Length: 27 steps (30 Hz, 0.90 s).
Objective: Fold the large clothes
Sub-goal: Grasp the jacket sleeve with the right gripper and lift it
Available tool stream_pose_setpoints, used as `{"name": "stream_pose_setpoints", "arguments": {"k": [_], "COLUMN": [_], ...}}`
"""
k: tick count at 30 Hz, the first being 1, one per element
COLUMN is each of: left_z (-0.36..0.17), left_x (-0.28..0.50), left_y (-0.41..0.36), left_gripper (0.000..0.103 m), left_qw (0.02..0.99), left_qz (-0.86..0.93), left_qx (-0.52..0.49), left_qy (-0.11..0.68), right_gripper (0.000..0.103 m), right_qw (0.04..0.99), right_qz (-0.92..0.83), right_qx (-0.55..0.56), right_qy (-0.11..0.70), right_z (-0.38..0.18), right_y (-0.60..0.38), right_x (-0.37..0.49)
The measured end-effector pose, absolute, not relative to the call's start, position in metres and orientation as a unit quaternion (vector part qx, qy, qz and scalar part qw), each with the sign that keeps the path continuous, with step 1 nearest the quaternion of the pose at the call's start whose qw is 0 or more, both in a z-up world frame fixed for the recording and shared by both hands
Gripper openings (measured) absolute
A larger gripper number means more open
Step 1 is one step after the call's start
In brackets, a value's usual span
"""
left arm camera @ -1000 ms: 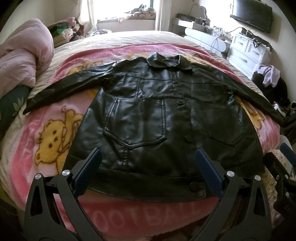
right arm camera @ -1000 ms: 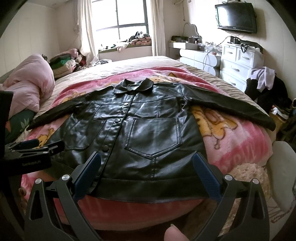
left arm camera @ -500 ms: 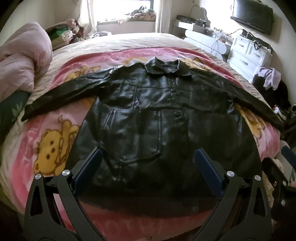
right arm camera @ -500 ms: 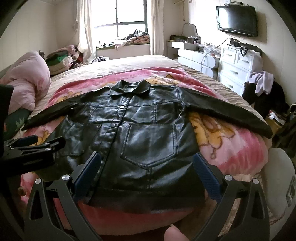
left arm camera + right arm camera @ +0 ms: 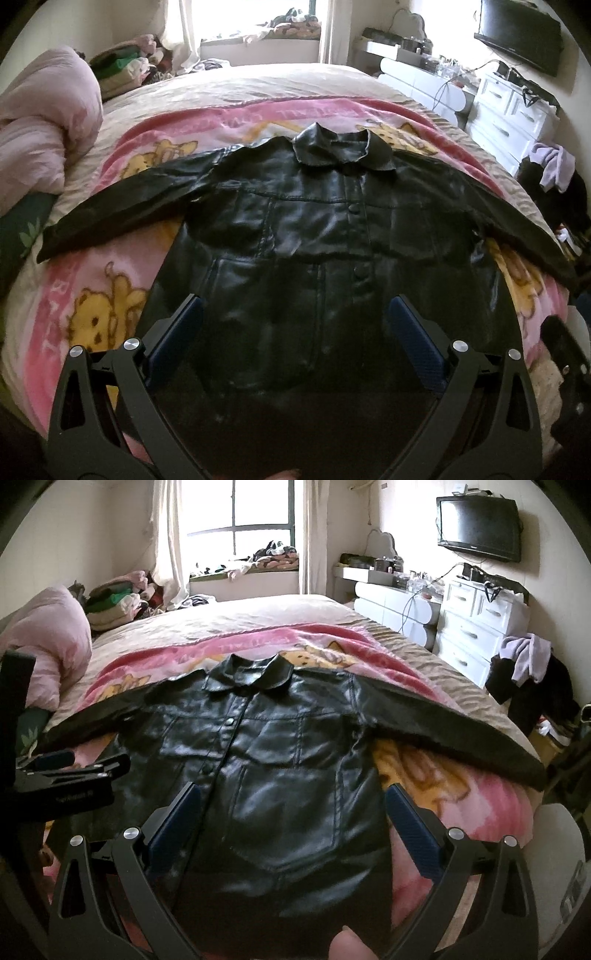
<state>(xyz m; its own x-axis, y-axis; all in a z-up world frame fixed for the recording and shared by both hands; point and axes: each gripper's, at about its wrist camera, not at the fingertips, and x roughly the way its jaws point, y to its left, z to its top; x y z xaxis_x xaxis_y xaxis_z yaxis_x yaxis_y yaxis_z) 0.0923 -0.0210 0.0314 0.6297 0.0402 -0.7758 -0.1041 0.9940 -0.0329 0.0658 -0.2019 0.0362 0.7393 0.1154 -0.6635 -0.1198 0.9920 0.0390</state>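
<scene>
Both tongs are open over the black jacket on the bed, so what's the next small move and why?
Probably lower both tongs, left and right, onto the near hem of the jacket and close. It lies flat and buttoned on the blanket, sleeves spread, and neither holds anything yet.

The jacket (image 5: 314, 266) lies flat on a blanket (image 5: 92, 295) across the near end of the bed (image 5: 258, 616), collar (image 5: 251, 674) toward the far end, sleeves spread toward the bed's left and right edges. A quilt (image 5: 40, 122) sits at the bed's left edge, with folded clothes (image 5: 110, 602) behind it by the window (image 5: 258, 517). Drawers (image 5: 476, 627) stand right of the bed, a TV (image 5: 478, 522) on the wall above them. Both grippers hang over the jacket's near hem, apparently not touching it: the left gripper (image 5: 295, 336) toward its left half, the right gripper (image 5: 293, 818) toward its right half.
</scene>
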Motion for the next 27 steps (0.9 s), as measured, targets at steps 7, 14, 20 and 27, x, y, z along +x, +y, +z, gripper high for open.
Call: {"name": "stream_pose_setpoints", "arguments": {"k": [7, 14, 20, 27], "left_z": [0.033, 0.028, 0.021, 0.008], "left_x": [0.128, 0.156, 0.182, 0.209], "left_y": [-0.024, -0.034, -0.048, -0.072], "left_gripper": [0.094, 0.094, 0.094, 0.094], "left_qw": [0.898, 0.894, 0.895, 0.890], "left_qz": [0.039, 0.038, 0.013, -0.003], "left_qx": [-0.042, -0.037, -0.044, -0.031], "left_qy": [0.435, 0.444, 0.443, 0.455], "right_gripper": [0.099, 0.099, 0.099, 0.099], "right_qw": [0.932, 0.931, 0.928, 0.916], "right_qz": [0.051, 0.037, 0.016, -0.036], "right_qx": [0.008, 0.015, 0.036, 0.082], "right_qy": [0.359, 0.363, 0.370, 0.392], "right_z": [0.039, 0.036, 0.027, 0.005], "right_y": [-0.217, -0.229, -0.251, -0.296], "right_x": [0.104, 0.137, 0.165, 0.194]}}
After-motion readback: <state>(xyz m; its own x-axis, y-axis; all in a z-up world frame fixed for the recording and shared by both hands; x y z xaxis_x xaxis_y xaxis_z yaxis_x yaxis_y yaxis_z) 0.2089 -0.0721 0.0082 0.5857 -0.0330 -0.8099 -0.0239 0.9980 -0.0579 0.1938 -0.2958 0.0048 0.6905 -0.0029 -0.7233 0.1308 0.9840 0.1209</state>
